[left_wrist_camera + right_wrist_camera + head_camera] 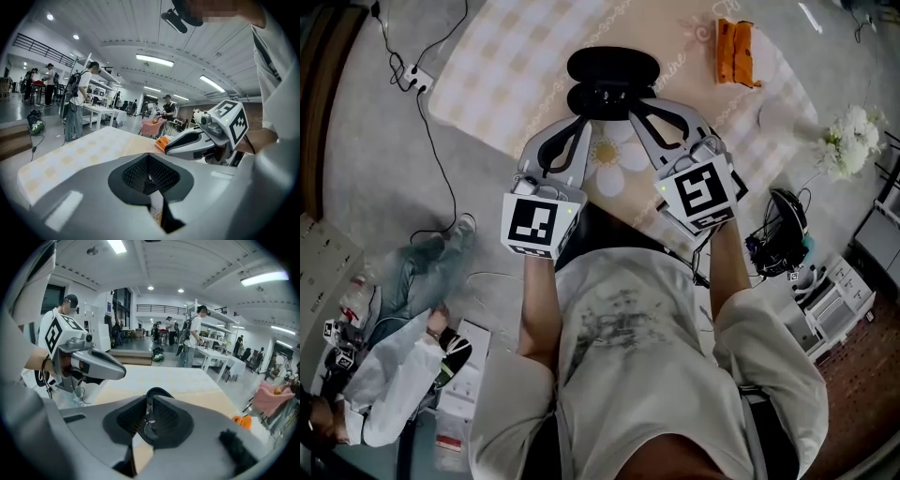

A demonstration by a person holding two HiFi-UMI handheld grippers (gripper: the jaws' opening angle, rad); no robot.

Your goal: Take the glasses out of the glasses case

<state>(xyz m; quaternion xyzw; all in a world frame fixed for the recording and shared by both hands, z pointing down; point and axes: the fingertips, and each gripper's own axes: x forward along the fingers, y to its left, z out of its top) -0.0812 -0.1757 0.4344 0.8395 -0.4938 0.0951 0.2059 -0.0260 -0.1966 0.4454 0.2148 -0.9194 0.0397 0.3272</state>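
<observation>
An open black glasses case lies on the checked tablecloth, lid toward the far side. My left gripper reaches the case's near left edge. In the left gripper view its jaws are closed with a dark bit of the case pinched between them. At the case's near right end is my right gripper. The right gripper view shows it shut on a thin wire loop of the glasses, with a dark rounded piece rising behind. Most of the glasses are hidden.
An orange object lies at the table's far right, with white flowers beyond the right edge. A power strip and cables lie on the floor to the left. A person sits on the floor at lower left.
</observation>
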